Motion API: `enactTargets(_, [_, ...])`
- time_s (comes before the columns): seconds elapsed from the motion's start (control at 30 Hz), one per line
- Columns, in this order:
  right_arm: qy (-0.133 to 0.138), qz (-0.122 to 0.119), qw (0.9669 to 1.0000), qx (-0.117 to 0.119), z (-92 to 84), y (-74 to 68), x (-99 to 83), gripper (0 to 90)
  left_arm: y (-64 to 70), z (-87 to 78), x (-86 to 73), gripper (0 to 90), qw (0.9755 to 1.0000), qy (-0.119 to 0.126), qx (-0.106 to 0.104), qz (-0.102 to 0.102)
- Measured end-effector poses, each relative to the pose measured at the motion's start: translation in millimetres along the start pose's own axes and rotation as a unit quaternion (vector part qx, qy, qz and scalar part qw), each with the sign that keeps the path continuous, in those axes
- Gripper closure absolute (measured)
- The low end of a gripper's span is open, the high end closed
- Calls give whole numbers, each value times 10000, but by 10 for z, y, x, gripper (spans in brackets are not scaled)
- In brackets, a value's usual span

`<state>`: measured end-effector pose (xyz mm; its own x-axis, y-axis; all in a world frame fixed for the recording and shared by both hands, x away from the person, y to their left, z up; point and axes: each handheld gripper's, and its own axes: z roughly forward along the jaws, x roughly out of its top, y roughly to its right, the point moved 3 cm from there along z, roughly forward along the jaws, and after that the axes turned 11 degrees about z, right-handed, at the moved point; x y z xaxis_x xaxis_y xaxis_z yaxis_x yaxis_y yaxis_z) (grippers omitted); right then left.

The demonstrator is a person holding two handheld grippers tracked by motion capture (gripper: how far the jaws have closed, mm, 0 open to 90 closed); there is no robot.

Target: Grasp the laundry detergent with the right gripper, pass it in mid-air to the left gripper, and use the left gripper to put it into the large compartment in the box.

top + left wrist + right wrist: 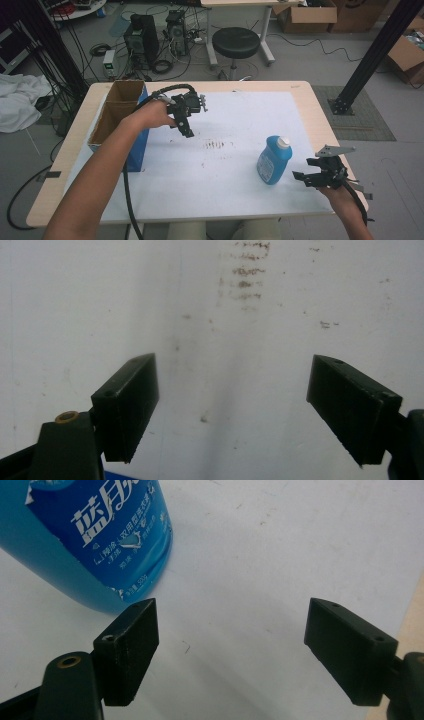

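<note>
Bottle [273, 160] stood upright just beside the right gripper [306, 178], whose jaws were spread and empty; squaring them around its body first seemed wise.

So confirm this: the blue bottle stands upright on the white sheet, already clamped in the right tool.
Not clamped. The right tool is open beside the blue bottle, not touching it, as the right gripper view shows. The bottle does stand upright on the white sheet.
</note>
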<state>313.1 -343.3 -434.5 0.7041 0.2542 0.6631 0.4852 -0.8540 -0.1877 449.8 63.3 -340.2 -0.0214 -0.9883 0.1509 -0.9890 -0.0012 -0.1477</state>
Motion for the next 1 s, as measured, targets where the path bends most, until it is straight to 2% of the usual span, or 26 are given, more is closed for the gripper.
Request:
enactTargets(0.33, [348, 160, 9992, -85, -31, -88, -106, 219, 22, 38, 8, 216, 10000, 52, -11, -17])
enactTargets(0.73, [793, 311, 9962, -157, -66, -198, -174, 219, 39, 54, 2, 216, 10000, 65, -31, -16])
enactTargets(1.0, [923, 364, 9949, -193, -82, -270, -219, 220, 41, 55, -4, 216, 10000, 68, -31, -36])
